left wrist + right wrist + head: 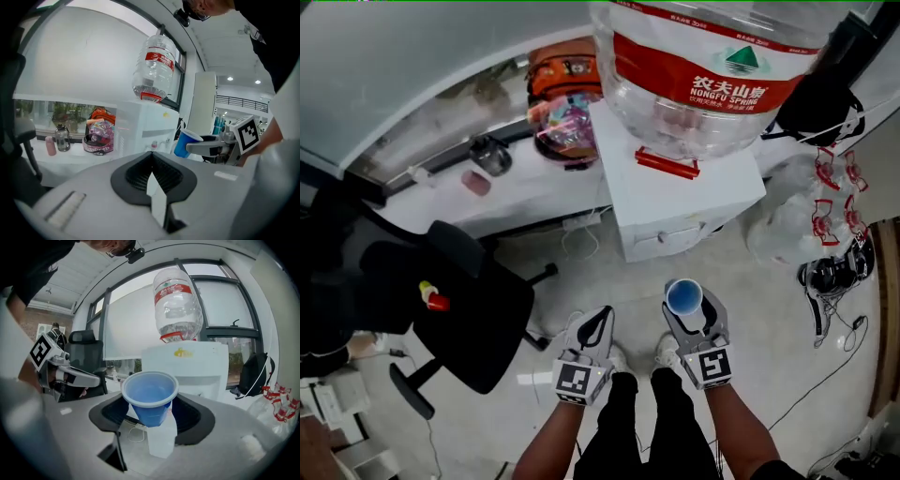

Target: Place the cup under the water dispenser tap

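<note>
A blue cup (684,296) is held upright in my right gripper (688,306), whose jaws are shut on the cup's lower wall. In the right gripper view the cup (150,397) looks empty and hides the fingertips of the right gripper (153,414). It stands in front of the white water dispenser (187,366), a short way off. The dispenser (675,202) carries a large inverted bottle (703,66) with a red label. My left gripper (600,321) hangs to the left of the cup, shut with nothing in it. In the left gripper view, the left gripper (152,180) sees the cup (186,142) at right.
A black office chair (459,309) stands to the left. Left of the dispenser, a white ledge (525,187) holds an orange bag (565,70), a colourful bag (565,127) and a bottle (492,155). To the right are a black backpack (820,103), plastic bags (825,202) and cables (834,281).
</note>
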Demonstrator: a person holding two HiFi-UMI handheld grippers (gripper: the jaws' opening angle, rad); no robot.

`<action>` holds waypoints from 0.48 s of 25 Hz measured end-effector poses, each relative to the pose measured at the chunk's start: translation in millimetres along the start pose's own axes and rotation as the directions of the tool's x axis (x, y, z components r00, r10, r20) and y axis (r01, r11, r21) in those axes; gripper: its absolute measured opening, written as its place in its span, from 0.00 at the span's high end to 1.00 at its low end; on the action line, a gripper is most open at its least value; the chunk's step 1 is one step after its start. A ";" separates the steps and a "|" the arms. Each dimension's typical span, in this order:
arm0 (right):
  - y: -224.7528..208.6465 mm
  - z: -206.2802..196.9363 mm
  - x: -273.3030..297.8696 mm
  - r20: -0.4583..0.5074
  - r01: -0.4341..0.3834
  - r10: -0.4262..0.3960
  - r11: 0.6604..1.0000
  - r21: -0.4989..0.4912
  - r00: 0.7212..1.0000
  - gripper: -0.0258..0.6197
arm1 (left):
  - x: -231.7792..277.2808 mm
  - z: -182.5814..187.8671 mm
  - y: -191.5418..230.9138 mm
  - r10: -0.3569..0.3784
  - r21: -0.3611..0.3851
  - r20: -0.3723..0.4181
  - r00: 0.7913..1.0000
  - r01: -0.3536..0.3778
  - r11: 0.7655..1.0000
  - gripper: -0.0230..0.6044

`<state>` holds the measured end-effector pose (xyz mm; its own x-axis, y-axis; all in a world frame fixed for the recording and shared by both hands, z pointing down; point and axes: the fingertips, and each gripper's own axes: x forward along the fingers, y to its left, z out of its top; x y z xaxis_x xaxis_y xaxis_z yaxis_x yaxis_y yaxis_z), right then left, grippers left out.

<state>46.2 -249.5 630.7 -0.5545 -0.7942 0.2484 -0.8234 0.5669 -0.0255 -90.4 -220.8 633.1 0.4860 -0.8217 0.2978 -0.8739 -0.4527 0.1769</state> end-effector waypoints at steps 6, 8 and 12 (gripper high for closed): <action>-13.9 -64.1 39.5 -0.042 -0.018 0.016 0.999 -0.031 0.999 0.51 | 18.5 -40.0 19.6 0.028 -0.010 -0.007 1.000 -0.028 1.000 0.94; -20.0 -82.6 55.2 -0.055 -0.018 0.016 0.999 -0.035 0.998 0.51 | 27.2 -45.7 26.7 0.035 -0.007 -0.007 0.999 -0.035 0.999 0.94; -31.4 -108.8 83.3 -0.055 -0.022 0.019 0.998 -0.059 0.998 0.51 | 34.7 -64.2 42.0 0.100 -0.034 -0.125 0.987 -0.105 0.994 0.94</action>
<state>39.0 -309.6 757.6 -0.5626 -0.7702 0.3004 -0.8023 0.5964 0.0265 -109.6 -246.1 711.1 0.3937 -0.8130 0.4289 -0.9192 -0.3520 0.1764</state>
